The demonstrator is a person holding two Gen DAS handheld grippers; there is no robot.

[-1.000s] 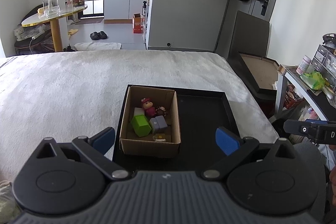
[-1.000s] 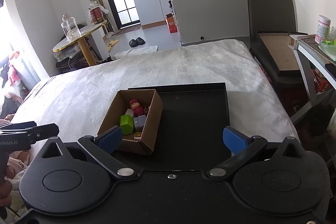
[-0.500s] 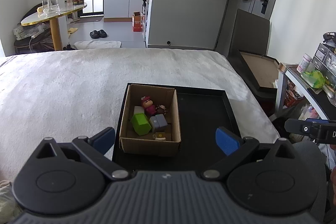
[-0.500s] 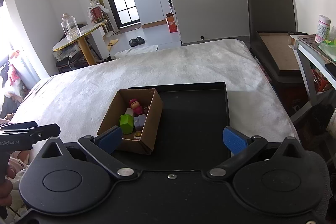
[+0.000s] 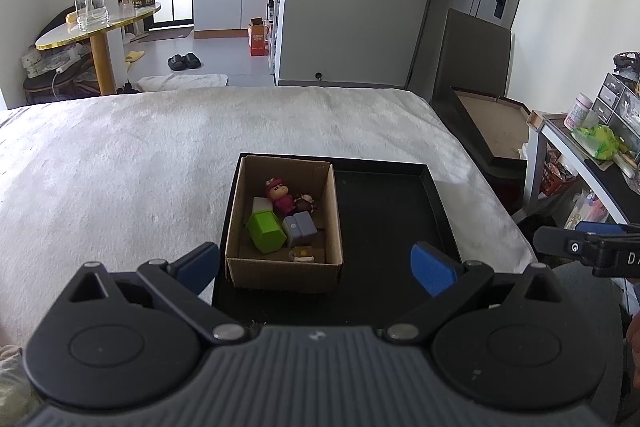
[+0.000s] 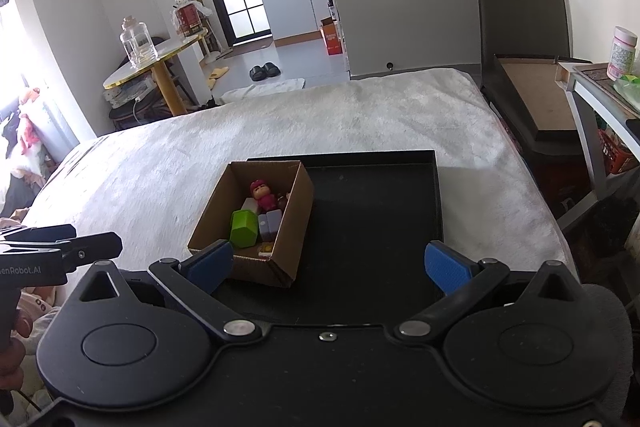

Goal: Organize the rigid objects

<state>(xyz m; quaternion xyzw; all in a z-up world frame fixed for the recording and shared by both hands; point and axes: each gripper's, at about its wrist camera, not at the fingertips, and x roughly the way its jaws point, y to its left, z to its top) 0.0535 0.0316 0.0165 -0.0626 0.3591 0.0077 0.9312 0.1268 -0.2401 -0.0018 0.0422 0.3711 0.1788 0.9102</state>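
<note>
Meanwhile, on a wide bed under a white fleecy blanket [image 5: 120,163], a shallow black rectangular tray [image 5: 384,227] carries an open brown cardboard box [image 5: 280,273] against its left side, the right side bare. Inside the box lie a lime-green plastic block [image 5: 266,230], a grey-lilac block [image 5: 300,229], a pink-hooded toy figurine [image 5: 278,193] and a small yellow-topped piece [image 5: 303,253]. Both the left hand-held gripper [image 5: 316,265] and the right hand-held gripper [image 6: 328,267] hang short of the tray, jaws spread wide and holding nothing. Risk, by judgement: the light box could skid or tip if a finger catches its wall, and the crowded toys could be nudged instead of gripped. Only the right wrist view shows the box's outer right wall [image 6: 298,223]; only the left shows the shelf's green bag [image 5: 598,143]
</note>
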